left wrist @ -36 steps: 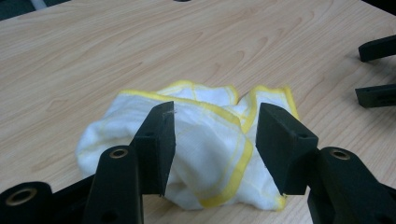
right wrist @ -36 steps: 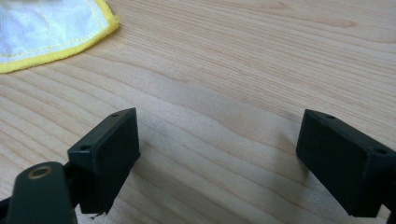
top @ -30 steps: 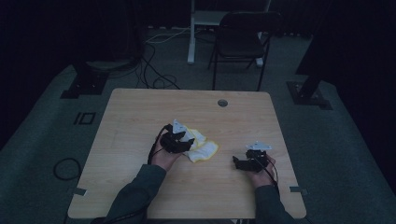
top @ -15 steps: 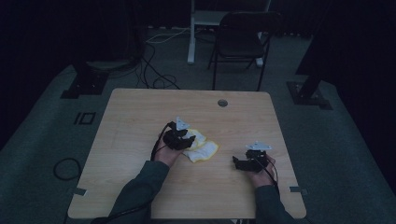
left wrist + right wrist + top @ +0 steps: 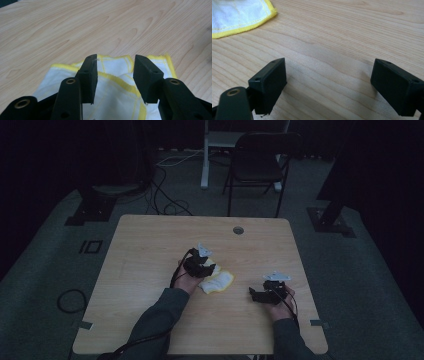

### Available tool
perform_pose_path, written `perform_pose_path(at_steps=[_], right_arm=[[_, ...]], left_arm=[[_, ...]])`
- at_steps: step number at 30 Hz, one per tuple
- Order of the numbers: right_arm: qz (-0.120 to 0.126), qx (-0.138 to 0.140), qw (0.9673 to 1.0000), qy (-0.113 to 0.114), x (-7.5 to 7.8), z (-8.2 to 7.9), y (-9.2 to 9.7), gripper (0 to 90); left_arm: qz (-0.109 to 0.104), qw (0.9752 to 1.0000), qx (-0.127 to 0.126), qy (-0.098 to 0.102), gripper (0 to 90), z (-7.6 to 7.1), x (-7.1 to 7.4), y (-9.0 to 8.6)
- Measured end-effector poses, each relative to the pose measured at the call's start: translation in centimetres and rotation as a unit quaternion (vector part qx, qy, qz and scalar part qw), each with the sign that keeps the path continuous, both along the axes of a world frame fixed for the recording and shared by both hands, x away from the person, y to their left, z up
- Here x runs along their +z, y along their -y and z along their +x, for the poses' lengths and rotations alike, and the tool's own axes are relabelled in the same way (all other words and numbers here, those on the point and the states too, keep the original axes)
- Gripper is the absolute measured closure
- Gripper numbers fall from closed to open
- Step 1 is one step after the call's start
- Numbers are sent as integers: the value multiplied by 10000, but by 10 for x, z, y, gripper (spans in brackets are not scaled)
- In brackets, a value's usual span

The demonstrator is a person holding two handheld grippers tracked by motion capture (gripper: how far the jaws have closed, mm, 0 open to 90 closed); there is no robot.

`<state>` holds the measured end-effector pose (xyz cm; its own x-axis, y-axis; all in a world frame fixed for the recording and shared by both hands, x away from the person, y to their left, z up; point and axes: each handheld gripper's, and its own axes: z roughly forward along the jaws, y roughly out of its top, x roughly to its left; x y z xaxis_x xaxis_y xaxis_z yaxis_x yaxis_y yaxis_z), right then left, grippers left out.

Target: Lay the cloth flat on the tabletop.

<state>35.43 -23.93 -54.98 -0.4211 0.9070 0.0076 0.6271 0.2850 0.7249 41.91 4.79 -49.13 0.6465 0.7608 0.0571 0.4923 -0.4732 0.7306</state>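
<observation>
Left gripper [image 5: 115, 77] hovering over crumpled white, yellow-edged cloth [image 5: 112, 82], jaws just closing then reopening slightly, straddling a raised fold, nothing pinched yet, likely lining up a grab. Right gripper [image 5: 328, 87] released, well apart from cloth on bare table [image 5: 150, 245], waiting.

high view: above, forward-down, far | gripper views: close, low | shared: cloth [image 5: 112, 82], table [image 5: 150, 250]

— Where's the left gripper [image 5: 209, 268]?
— Mid-table, forearm reaching in from the bottom edge, pointed forward and down. Its jaws have just been opening and stand apart, gripping nothing.
— And the right gripper [image 5: 256, 294]?
— Low on the right, turned toward the left, jaws spread wide and empty.
</observation>
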Motion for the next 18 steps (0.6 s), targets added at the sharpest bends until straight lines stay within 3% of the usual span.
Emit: perform_pose_path(at_steps=[9,10,18], right_arm=[[2,-1,10000,-1,0,0,0,132],[2,0,10000,-3,0,0,0,132],[3,7,10000,-6,0,0,0,132]], left_arm=[[278,9996,32,-31,519,4,-10,8],[382,9993,36,-30,520,3,-12,7],[401,9991,77,-73,546,-3,-11,-9]])
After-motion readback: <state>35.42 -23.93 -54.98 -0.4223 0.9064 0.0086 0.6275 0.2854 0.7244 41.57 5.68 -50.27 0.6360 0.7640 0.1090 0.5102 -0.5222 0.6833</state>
